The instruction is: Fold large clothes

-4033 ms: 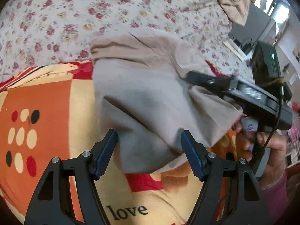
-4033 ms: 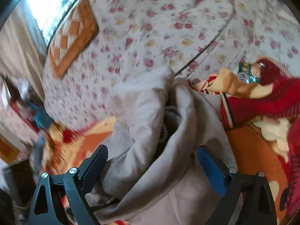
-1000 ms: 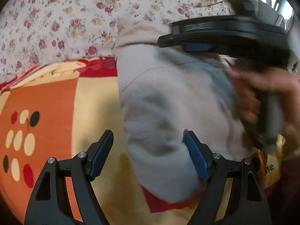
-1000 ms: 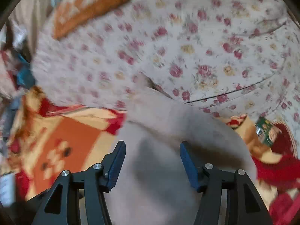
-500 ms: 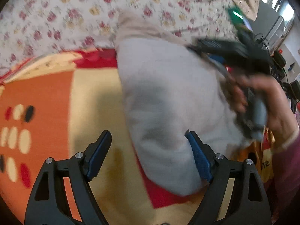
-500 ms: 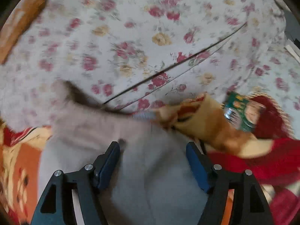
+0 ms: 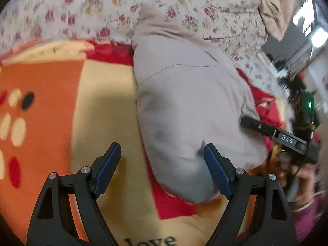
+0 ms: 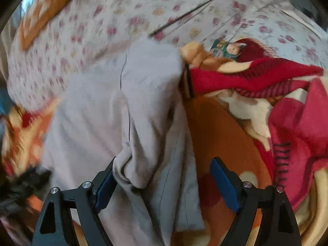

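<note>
A pale grey-beige fabric garment point(image 7: 190, 106), folded into a thick oblong bundle, is found lying on an orange, cream and red patterned fleece blanket point(image 7: 57, 94) spread over a bed covered by a white sheet printed with small red flowers point(image 7: 61, 10). In the left wrist view the bundle runs from about 12 o'clock down to 5 o'clock, its far end resting on the floral sheet and its rounded near end on the blanket. The left gripper point(image 7: 164, 168) is observed wide open, nothing clamped; its right blue pad point(image 7: 217, 172) stands just beside or against the near edge of the bundle, and contact cannot be confirmed. The right gripper point(image 8: 164, 180) is seen with its jaws opening; a hanging fold of the garment lies between them against the left pad point(image 8: 104, 186), the right pad standing clear over the blanket, so no grip is judged to remain. This gripper is also seen at 3 o'clock in the left view point(image 7: 272, 133), beside the bundle's right flank. A crumpled red knitted item point(image 8: 256, 78) lies at 2 o'clock in the right view, apart from the work. The bundle is judged to be laid flat so that the fold settles; smoothing or a further fold is considered the likely remaining step.
</note>
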{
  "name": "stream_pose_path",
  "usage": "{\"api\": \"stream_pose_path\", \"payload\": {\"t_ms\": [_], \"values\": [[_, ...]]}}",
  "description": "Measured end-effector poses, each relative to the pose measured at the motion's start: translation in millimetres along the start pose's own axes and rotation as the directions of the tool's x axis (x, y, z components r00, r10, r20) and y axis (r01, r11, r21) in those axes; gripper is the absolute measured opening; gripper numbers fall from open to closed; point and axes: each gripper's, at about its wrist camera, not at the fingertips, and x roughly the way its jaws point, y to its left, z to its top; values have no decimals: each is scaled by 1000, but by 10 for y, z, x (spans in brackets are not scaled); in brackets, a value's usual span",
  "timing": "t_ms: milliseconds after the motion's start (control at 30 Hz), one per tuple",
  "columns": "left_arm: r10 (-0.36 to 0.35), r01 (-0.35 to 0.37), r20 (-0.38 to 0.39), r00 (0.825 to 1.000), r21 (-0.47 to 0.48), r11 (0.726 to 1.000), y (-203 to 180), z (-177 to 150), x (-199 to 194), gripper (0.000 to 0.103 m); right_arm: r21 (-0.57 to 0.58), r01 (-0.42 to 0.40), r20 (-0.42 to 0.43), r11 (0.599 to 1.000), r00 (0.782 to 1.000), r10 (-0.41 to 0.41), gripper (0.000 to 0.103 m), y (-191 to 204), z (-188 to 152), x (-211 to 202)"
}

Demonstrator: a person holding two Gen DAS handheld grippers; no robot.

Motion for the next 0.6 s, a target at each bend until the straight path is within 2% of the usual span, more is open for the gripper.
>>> {"api": "stream_pose_path", "payload": {"t_ms": [67,100,200,333,433,467,500,567,600], "values": [[-52,52,2,999,-55,997,65,63,-14,83,20,-27,86,999,996,26,90,-59,65,-121],[-61,61,9,998,-83,995,94,95,-28,83,18,-36,96,999,995,34,90,-70,84,-135],[-92,94,16,996,-136,986,179,229,-13,83,12,-82,66,997,995,81,90,-81,206,-34],[-123,122,5,992,-119,985,197,373,109,83,-15,-124,52,992,991,125,90,-40,428,168],[-170,163,-41,984,-140,977,218,456,352,83,35,-232,8,972,973,231,90,-67,509,351],[-186,176,-52,981,-150,973,234,470,417,87,52,-263,-7,963,965,264,90,-79,527,401],[-194,185,-44,980,-152,971,240,489,455,88,72,-286,-12,955,958,288,89,-90,536,449],[-216,208,-43,975,-152,966,229,547,488,88,93,-321,-11,943,946,323,71,-91,529,471],[-229,219,-49,972,-156,963,226,567,496,85,90,-324,-8,942,945,326,67,-67,528,461]]}}
